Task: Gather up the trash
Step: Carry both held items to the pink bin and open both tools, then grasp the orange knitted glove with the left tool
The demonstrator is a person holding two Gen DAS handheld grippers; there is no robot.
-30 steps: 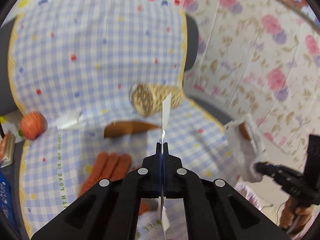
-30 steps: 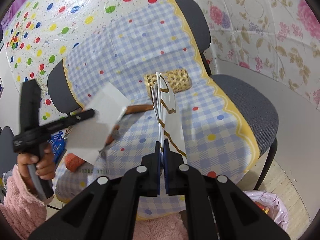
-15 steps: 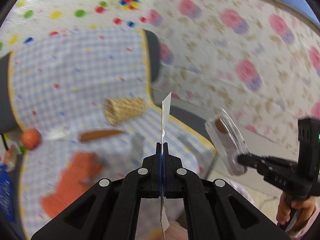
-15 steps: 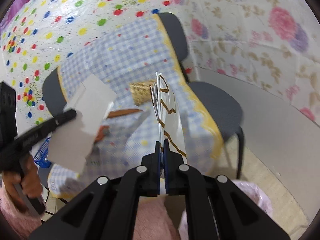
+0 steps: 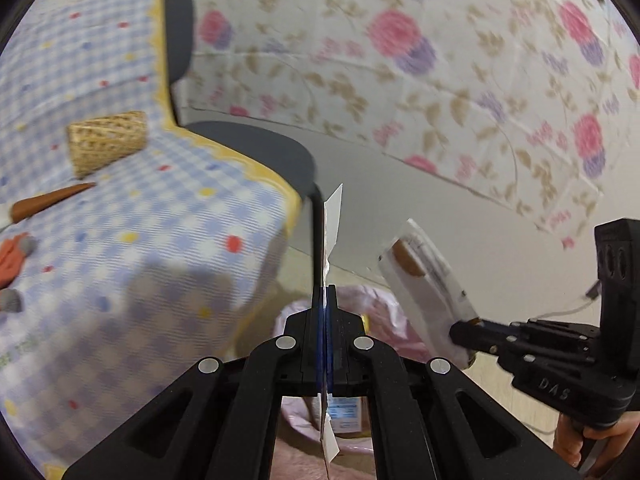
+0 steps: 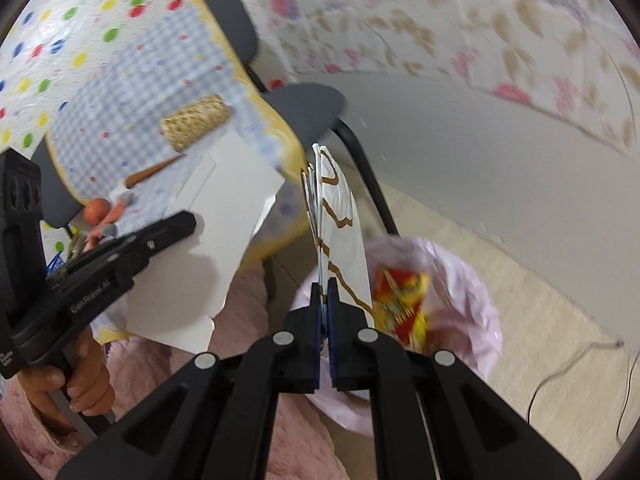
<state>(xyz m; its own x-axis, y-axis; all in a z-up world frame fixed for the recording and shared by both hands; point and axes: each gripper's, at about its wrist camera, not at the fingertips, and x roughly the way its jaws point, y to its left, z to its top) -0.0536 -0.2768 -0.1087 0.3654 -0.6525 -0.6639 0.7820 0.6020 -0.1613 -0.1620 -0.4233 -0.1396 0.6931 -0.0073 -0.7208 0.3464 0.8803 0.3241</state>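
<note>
White card (image 6: 224,236), a flat torn sheet, is pinched in the left tongs (image 5: 325,300). The left wrist view shows it only edge-on as a thin sliver rising between the pressed-together fingers; the right wrist view shows its broad blank face, with the left tongs (image 6: 180,222) clamped on its near edge and the person's hand (image 6: 76,384) on the grip.

The right tongs (image 6: 325,292) are pressed shut on a clear wrapper (image 6: 340,224) with brown printed lines, seen almost edge-on there. From the left wrist view the same wrapper (image 5: 428,288) shows its flat side, translucent with a brown patch near the top, gripped at its lower end by the right tongs (image 5: 464,332).

Below both tongs stands a bin lined with a pink bag (image 6: 468,292). Only the right wrist view looks into it, showing a red and yellow packet (image 6: 400,300) inside; the left wrist view catches just part of the pink bag (image 5: 384,316) behind its own fingers.

Both views show the chair (image 5: 256,144) draped in a blue checked cloth (image 5: 160,232), carrying a woven basket (image 5: 106,142) on its side and a brown carrot-shaped thing (image 5: 48,202).
</note>
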